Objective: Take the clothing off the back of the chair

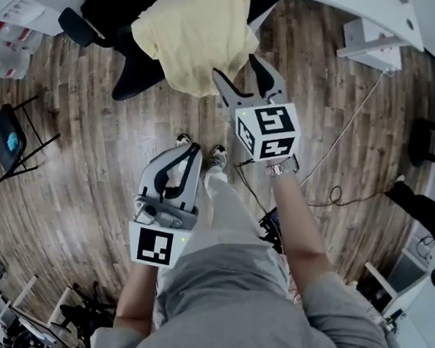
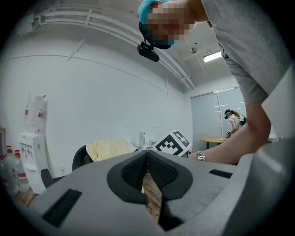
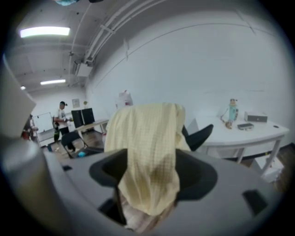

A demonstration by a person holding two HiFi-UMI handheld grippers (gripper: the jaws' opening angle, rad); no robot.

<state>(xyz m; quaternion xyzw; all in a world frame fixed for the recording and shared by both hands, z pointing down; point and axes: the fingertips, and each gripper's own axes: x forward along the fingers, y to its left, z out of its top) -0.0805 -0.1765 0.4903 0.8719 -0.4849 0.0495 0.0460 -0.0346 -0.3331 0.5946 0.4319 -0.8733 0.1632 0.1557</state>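
Clothing point(image 1: 194, 28) — pale yellow — hangs over the black chair point(image 1: 116, 0) back; right gripper point(image 1: 235, 67) holds its 2 jaws wide around the hem, left gripper point(image 1: 185, 152) closed, empty, nearer the person.

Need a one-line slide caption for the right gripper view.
Right gripper, jaws open, around the hanging end of a yellow garment draped over a black chair.
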